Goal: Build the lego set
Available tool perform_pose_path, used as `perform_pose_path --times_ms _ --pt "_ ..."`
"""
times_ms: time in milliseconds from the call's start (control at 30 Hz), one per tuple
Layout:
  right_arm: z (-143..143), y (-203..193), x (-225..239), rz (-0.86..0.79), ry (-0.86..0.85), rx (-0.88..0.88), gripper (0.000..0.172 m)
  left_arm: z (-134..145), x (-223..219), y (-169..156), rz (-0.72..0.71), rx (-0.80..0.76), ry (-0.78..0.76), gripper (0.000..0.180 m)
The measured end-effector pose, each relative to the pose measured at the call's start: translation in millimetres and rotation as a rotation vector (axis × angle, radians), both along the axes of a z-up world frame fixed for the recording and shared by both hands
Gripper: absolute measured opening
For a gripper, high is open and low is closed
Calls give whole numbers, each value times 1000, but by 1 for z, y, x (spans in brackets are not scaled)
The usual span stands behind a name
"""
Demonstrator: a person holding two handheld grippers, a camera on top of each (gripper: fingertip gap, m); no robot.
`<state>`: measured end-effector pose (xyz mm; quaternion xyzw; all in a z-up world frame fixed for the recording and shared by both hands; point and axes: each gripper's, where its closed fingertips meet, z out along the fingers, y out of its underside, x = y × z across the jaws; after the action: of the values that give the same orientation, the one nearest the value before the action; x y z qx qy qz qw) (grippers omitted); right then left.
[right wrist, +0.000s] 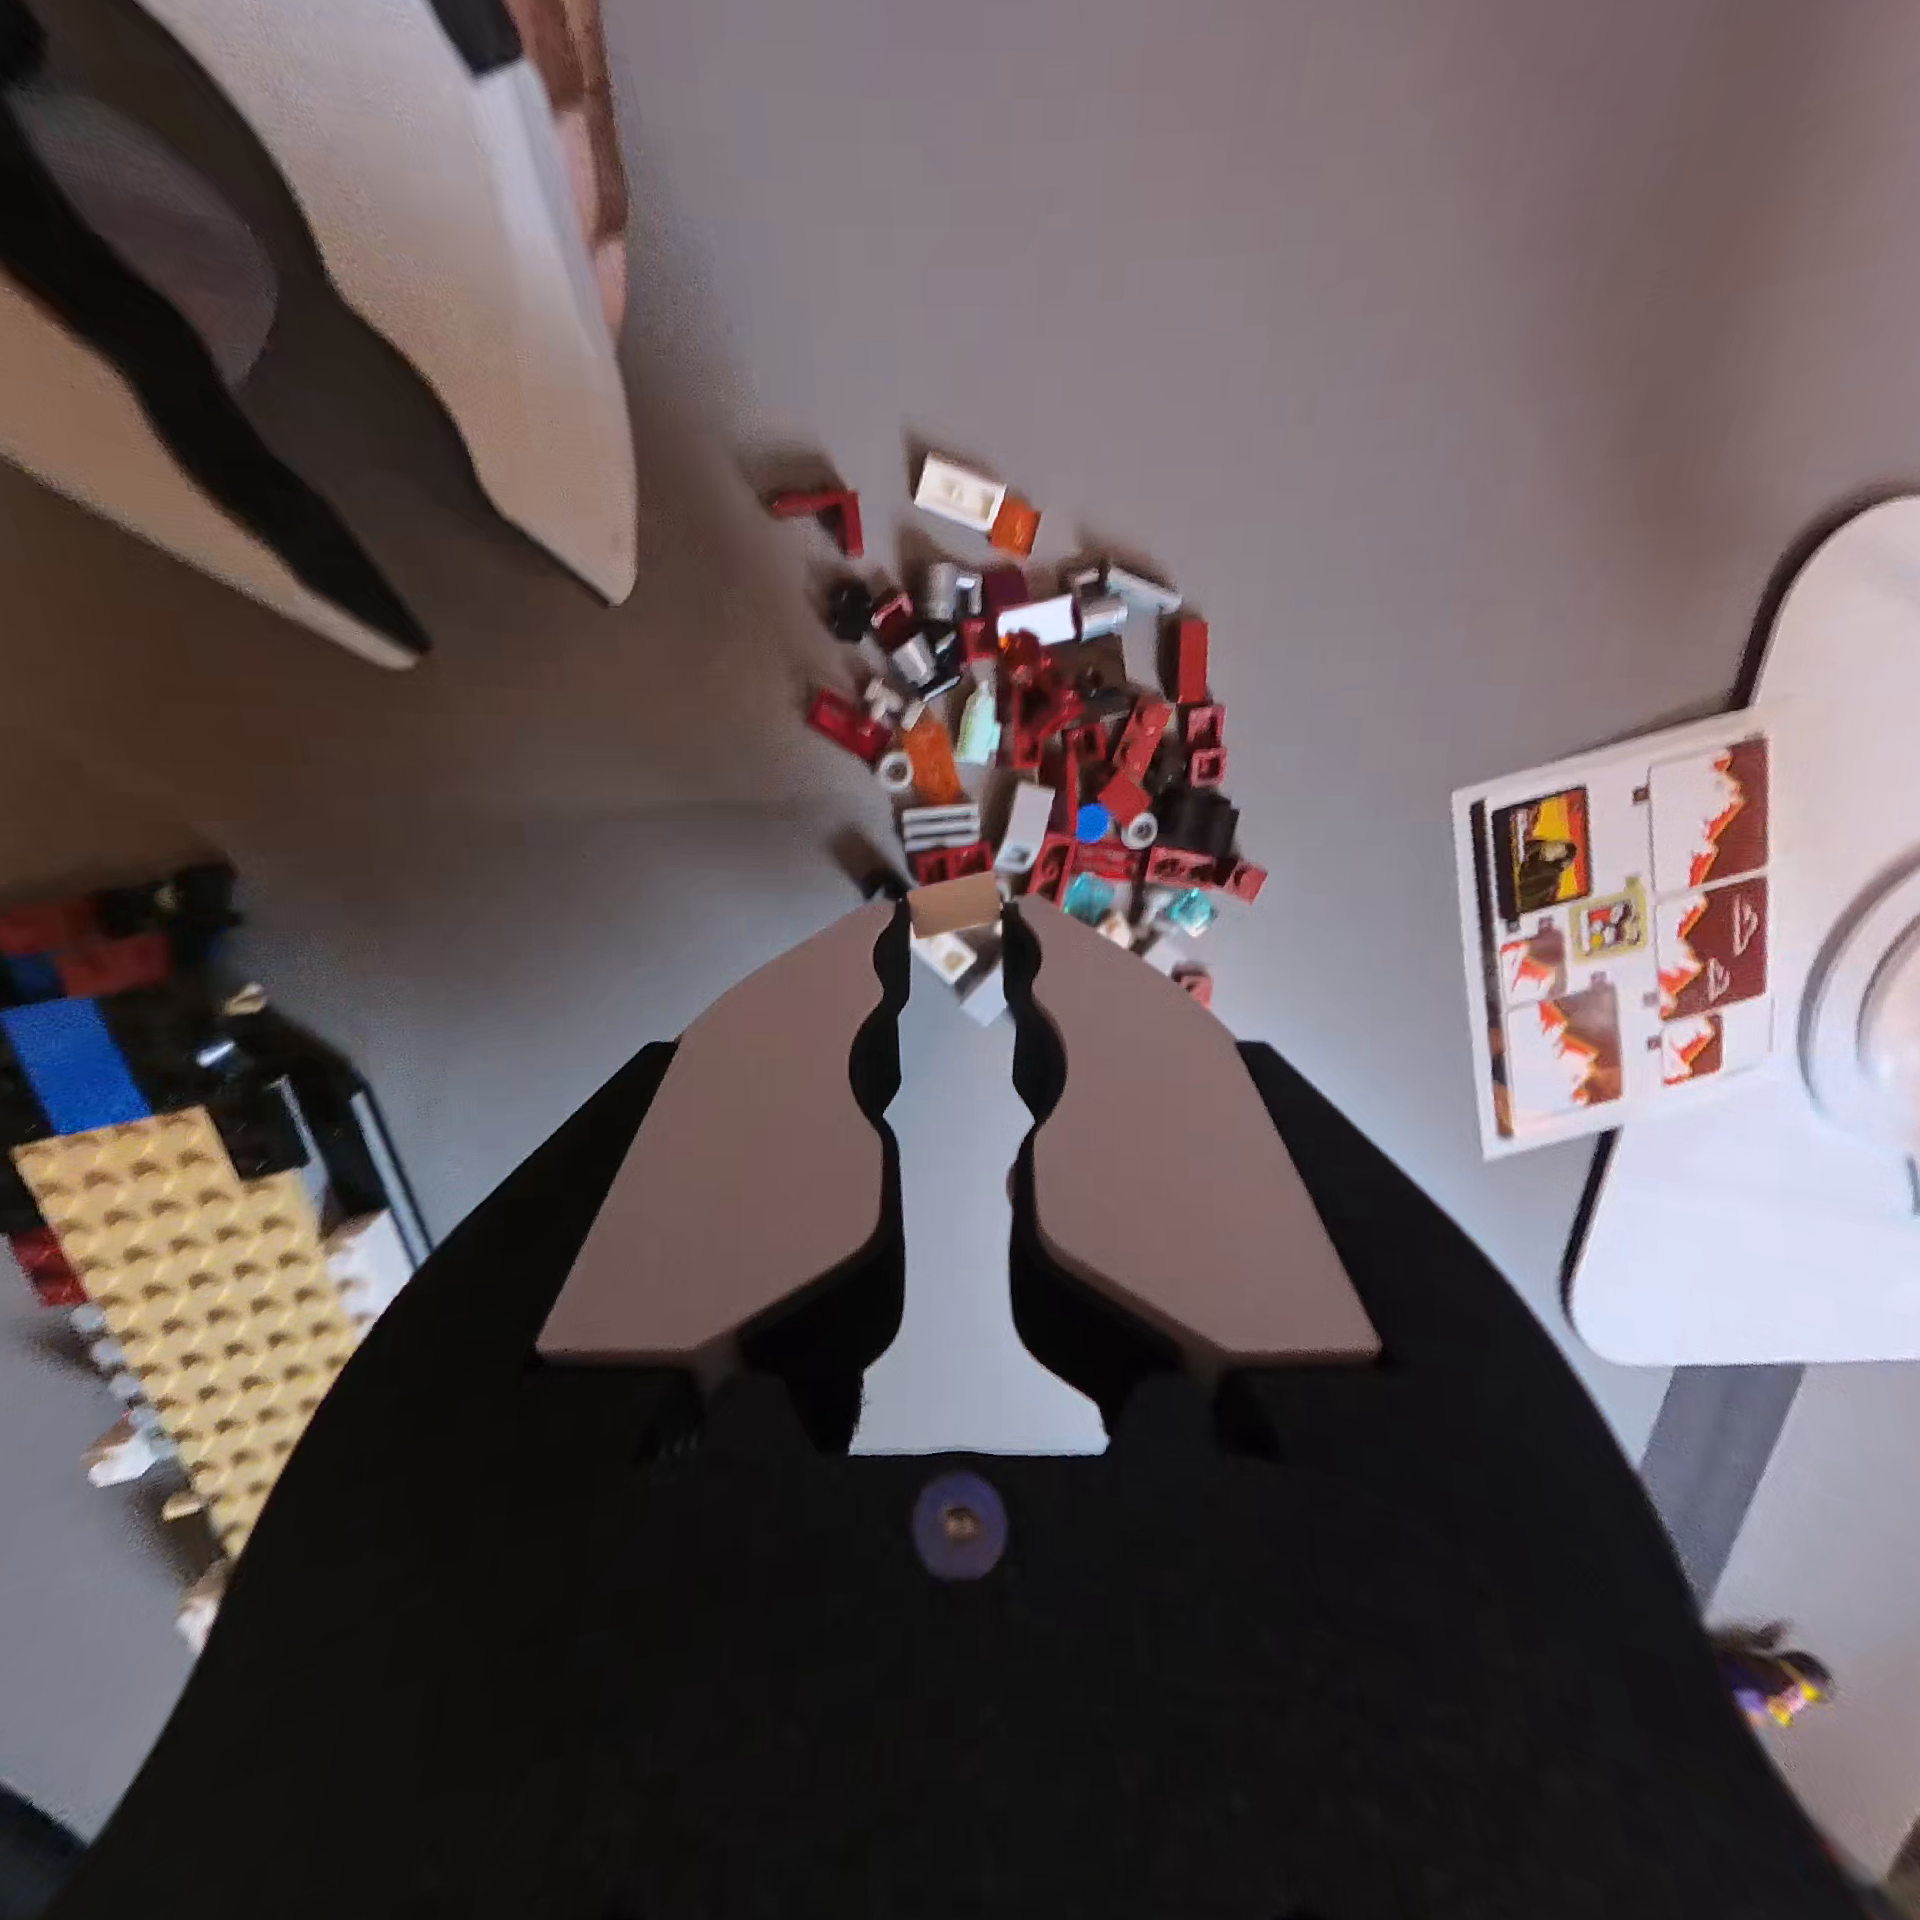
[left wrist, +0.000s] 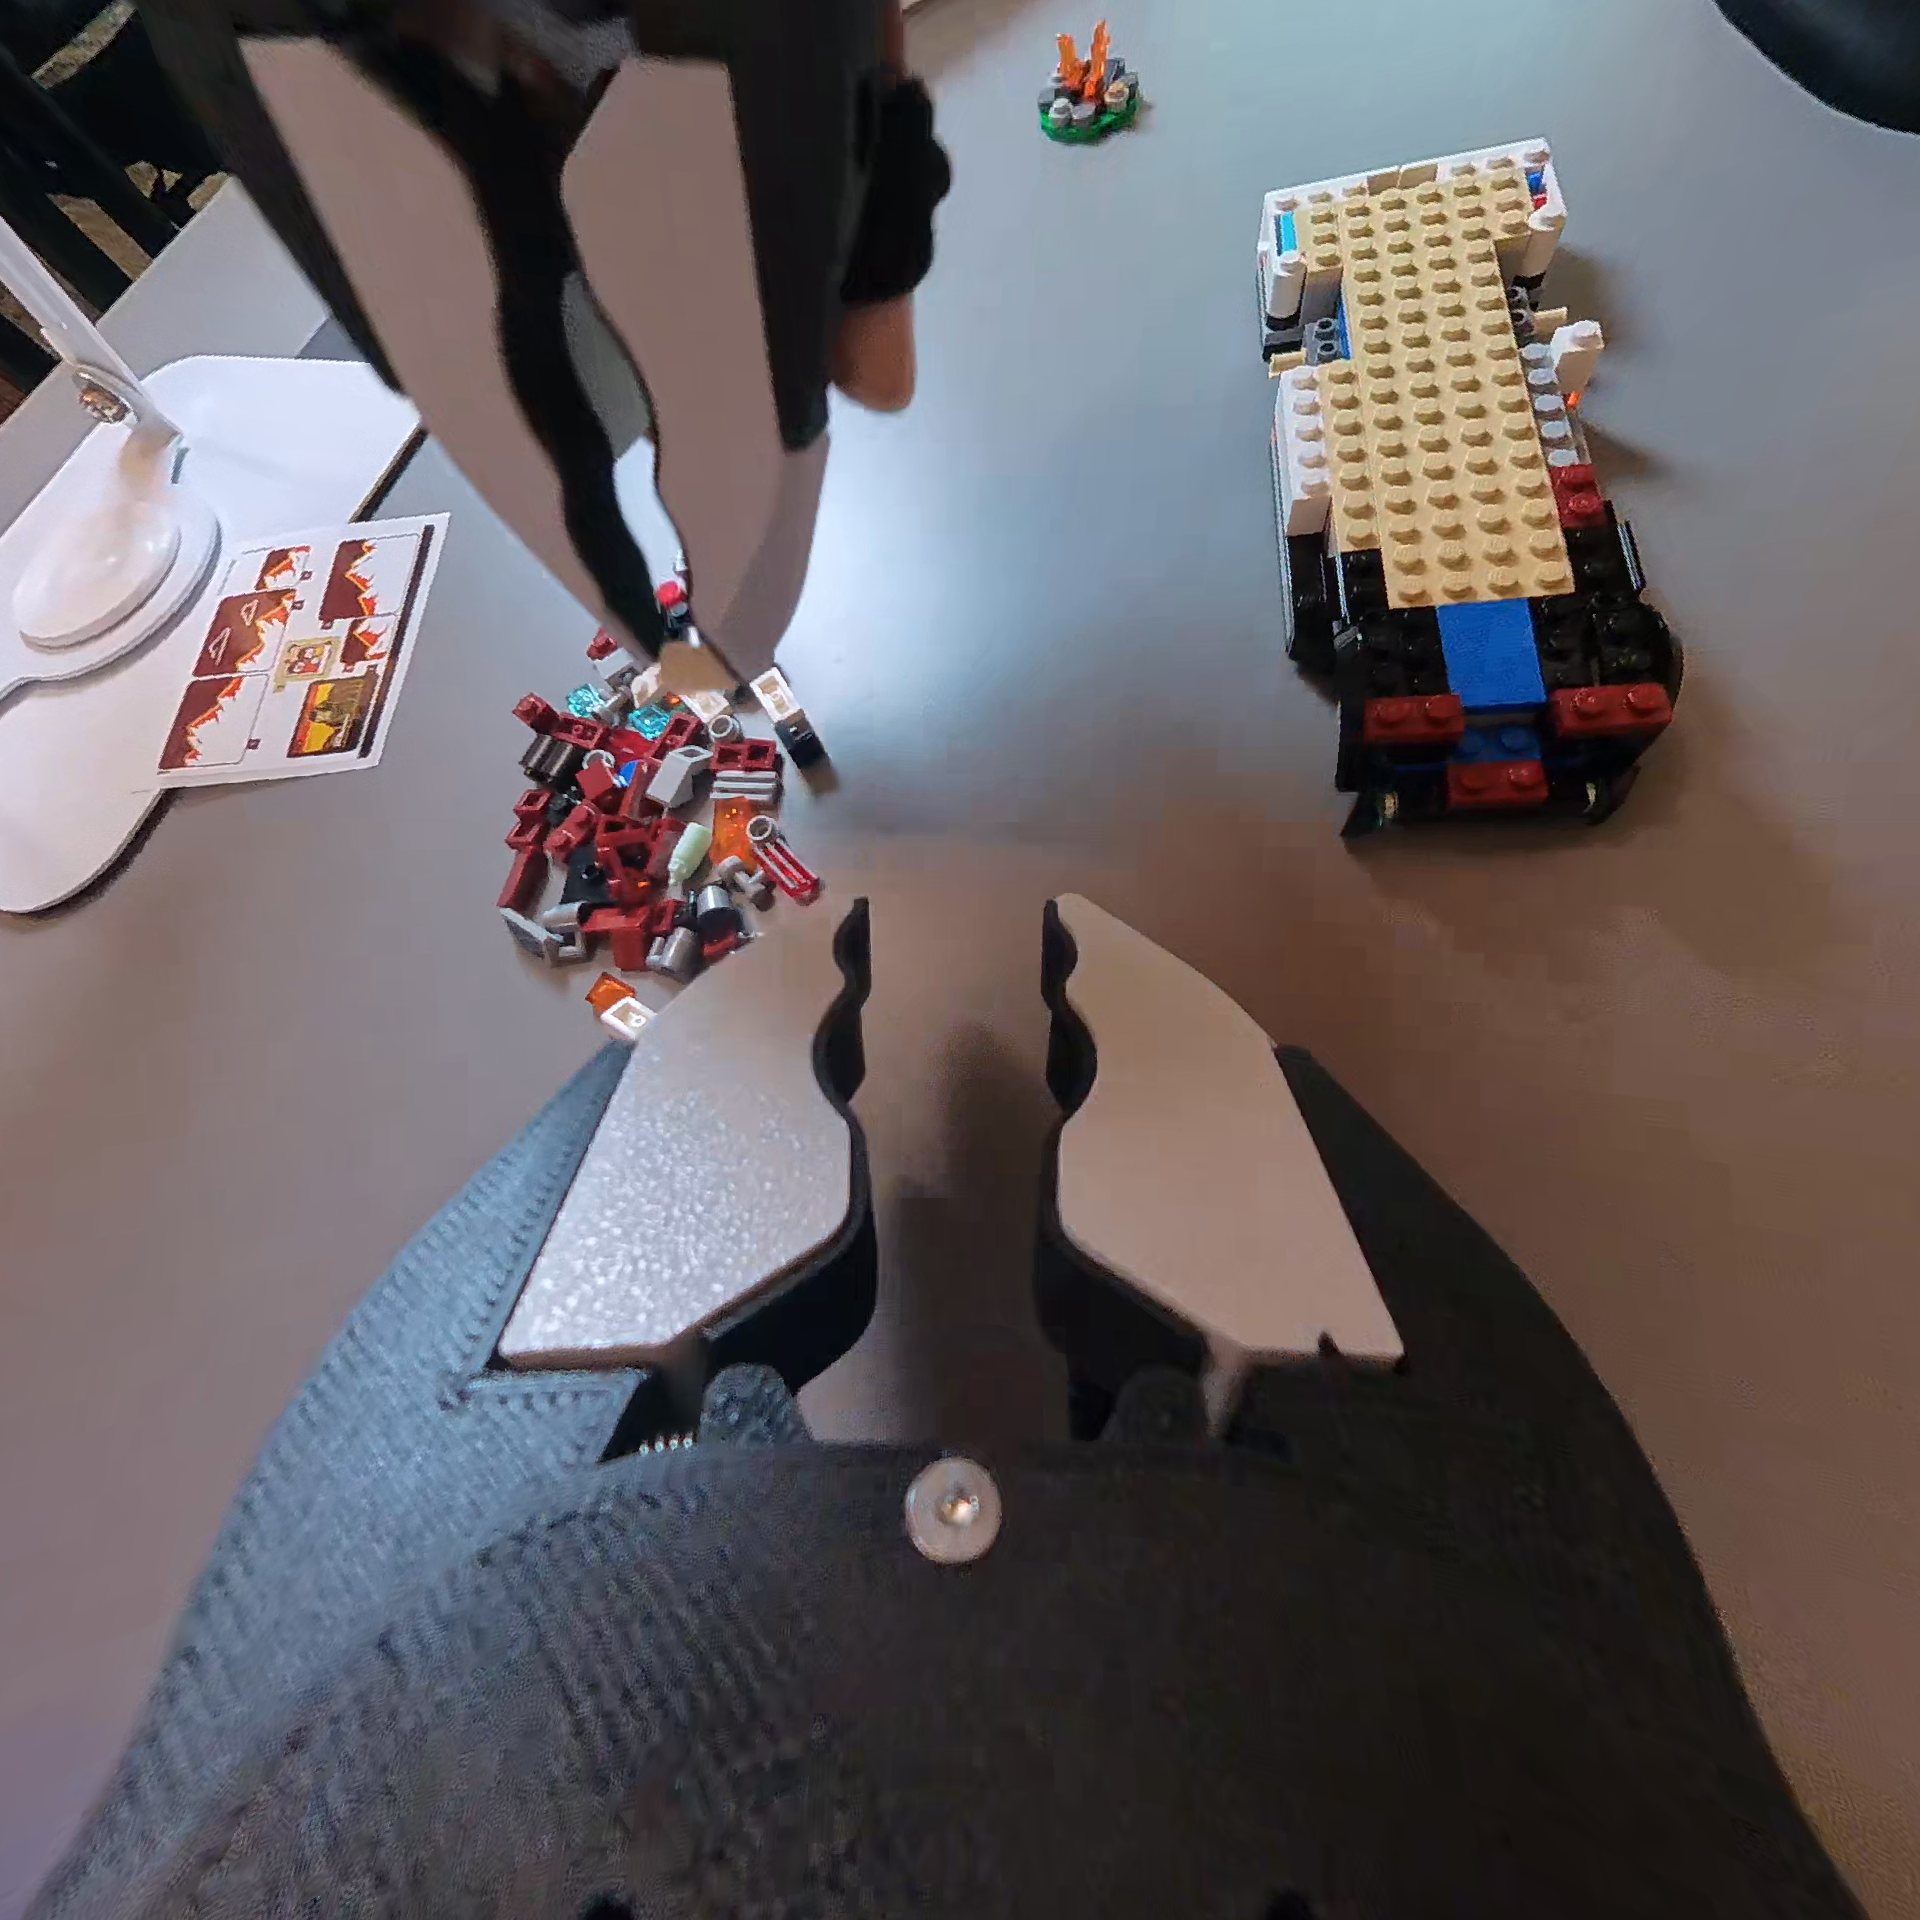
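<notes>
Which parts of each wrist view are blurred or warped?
Left wrist view: the right gripper is motion-blurred, while the brick pile is sharp. Right wrist view: soft throughout, the tan-topped brick model smeared; both views bulge with wide-angle distortion.

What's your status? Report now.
Right gripper shut on tan brick above brick pile. Left gripper open, empty. Brick car aside.

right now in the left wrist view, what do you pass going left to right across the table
white stand base → sticker sheet → pile of loose bricks → brick-built vehicle
</notes>
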<state>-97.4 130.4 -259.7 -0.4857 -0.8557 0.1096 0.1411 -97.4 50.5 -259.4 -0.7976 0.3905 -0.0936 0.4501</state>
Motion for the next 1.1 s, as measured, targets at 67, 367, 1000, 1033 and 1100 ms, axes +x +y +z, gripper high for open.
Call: perform_pose_path --times_ms 67,367,1000,1033,1100 --pt "-7 2 -12 16 3 23 17 0 -1 1 4 2 0 32" --pt "64 11 -10 -113 326 -112 40 2 -4 6 26 16 -37 31" --pt "155 53 116 -665 1314 -61 20 108 -77 27 404 523 -349 0" --pt "152 57 119 -681 1316 -64 16 108 -79 27 412 525 -344 0" --pt "149 62 123 -707 1337 -81 3 106 -84 29 429 526 -337 0"
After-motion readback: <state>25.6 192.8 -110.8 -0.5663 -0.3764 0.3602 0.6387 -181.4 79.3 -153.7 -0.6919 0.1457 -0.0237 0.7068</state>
